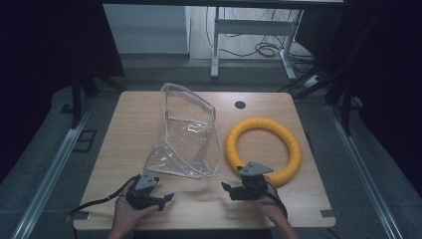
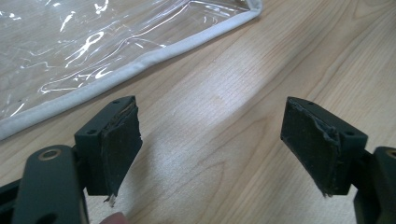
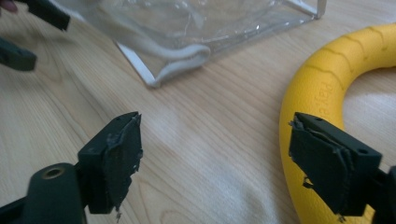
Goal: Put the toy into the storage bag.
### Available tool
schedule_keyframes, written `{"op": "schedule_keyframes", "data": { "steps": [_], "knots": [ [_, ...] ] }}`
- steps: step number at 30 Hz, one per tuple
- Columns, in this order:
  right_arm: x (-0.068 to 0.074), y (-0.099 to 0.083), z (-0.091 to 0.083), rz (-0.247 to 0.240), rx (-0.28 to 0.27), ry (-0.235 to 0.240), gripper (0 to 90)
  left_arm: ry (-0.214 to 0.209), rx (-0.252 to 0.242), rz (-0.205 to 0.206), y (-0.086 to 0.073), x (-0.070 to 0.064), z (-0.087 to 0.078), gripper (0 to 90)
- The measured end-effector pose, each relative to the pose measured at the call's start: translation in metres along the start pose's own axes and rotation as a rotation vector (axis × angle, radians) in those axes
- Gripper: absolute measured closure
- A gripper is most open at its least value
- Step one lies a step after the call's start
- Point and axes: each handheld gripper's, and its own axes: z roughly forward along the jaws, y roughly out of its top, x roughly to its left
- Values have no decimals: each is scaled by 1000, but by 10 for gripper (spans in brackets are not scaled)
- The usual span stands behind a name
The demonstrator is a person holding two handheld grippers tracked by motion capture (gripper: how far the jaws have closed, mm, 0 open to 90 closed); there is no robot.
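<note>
A wooden tabletop (image 1: 129,129) carries a clear plastic bag (image 1: 186,134) with pale piping along its edges, standing partly upright near the middle, and a yellow ring (image 1: 263,149) lying flat just to its right. At the near edge, the person's two hands each hold a claw. The left claw (image 1: 161,199) sits near the left, just short of the bag's near corner; in the left gripper view its jaws stand wide apart with nothing between them, bare wood below and the bag's piped edge (image 2: 140,65) running across the far left. The right claw (image 1: 230,191) sits near the ring's near-left curve; in the right gripper view its jaws are likewise spread wide and hold nothing, the ring (image 3: 322,93) curving just beside the right-hand jaw and the bag (image 3: 187,28) farther off. Worn pads (image 3: 119,163) show frayed edges.
</note>
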Motion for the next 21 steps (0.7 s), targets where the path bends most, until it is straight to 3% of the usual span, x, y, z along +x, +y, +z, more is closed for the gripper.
{"op": "schedule_keyframes", "data": {
  "steps": [5,6,10,12,16,21],
  "knots": [
    [2,-1,0,-26,-5,13,214,-10,-4,-7,0,-1,0,190],
    [1,-2,0,-19,-8,37,225,-13,-5,-10,0,-1,0,189],
    [1,-4,0,-17,-19,38,229,-19,1,-14,0,0,-1,191],
    [-1,-5,0,-11,-23,39,226,-3,12,-15,0,0,-1,191],
    [1,-7,-1,-46,-29,26,242,-4,17,-31,0,-1,-1,184],
    [-1,-6,-3,-30,-35,34,245,3,12,-35,1,0,-2,178]
  ]
}}
